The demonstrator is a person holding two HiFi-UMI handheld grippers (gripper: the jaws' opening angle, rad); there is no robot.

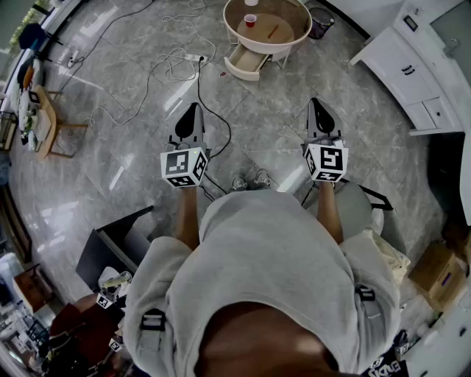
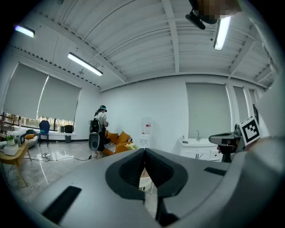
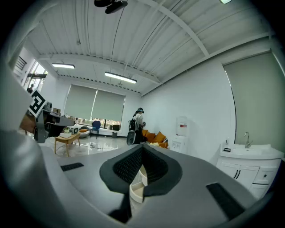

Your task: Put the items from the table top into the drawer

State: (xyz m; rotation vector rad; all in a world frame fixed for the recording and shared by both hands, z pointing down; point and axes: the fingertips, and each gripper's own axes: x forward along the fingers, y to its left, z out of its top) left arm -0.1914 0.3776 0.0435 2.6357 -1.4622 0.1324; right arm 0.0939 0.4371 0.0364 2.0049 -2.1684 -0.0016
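two grippers up front: left gripper [image 1: 193, 107] & right gripper [image 1: 316, 103], side by side, well apart, both held approx level w/ tips aimed at the far round table [image 1: 234, 33]; two forearms, left forearm [image 1: 187, 217] & right forearm [image 1: 329, 210], stretched straight ahead from the body, roughly parallel; in the left gripper view i read the jaws together at the tips, nothing clamped, just a sliver of white furniture past the notch; right gripper view: jaws together as well, nothing held, w/ the white table & its drawer showing thru the gap under the tips; i count one round table, well ahead of both tools, neither one near it; one drawer [image 1: 247, 62], pulled out toward me at the table's front left; two items on the table top: one red cup [image 1: 251, 20], upright near the far side, & one brown stick-like item [image 1: 274, 31] lying to the cup's right, apart from it; too small to tell what it is; on the floor, several cables [image 1: 173, 66] loop btwn me & the table, w/ one white power strip [image 1: 194, 57]; one small wooden side table [image 1: 45, 121] far left; white cabinets [image 1: 412, 70] at right; one other person [image 3: 138, 119] stands far off by an orange sofa [image 3: 156, 137]; one water dispenser [image 3: 181, 132]; one sink unit [image 3: 251, 153].
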